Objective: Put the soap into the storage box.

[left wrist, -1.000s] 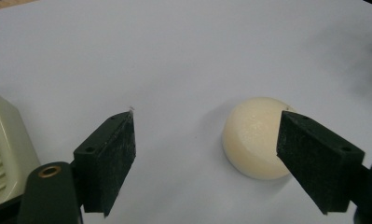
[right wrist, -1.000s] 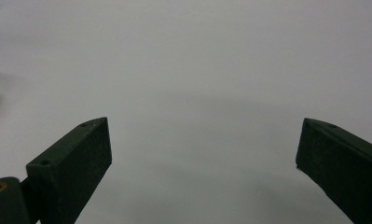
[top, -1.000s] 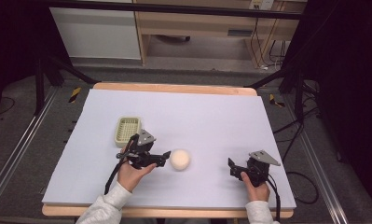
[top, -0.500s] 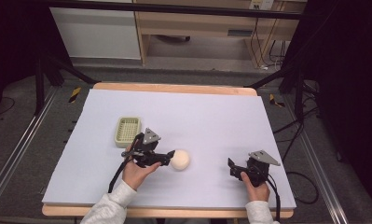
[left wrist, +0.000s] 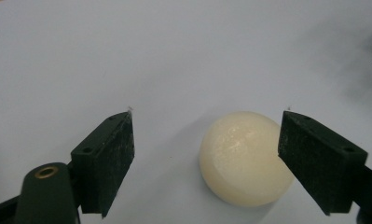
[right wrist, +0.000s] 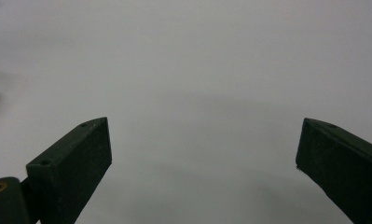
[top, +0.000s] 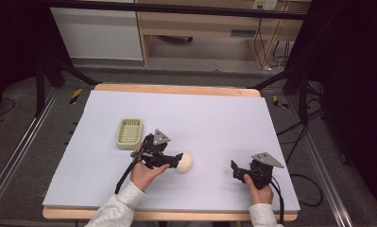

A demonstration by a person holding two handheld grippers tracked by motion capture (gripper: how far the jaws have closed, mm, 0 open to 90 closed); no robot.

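Since a second ago, the left tool [top: 175, 161] has slid rightward toward the one cream ball [top: 184, 162], which now sits between its spread jaws, nearer the right one in the left gripper view. One green basket [top: 129, 133] lies behind on the table [top: 224, 118]. One right tool [top: 235, 169] rests well apart, jaws spread.

Ball [top: 184, 161] on table [top: 224, 113], basket [top: 129, 133] behind-left of it
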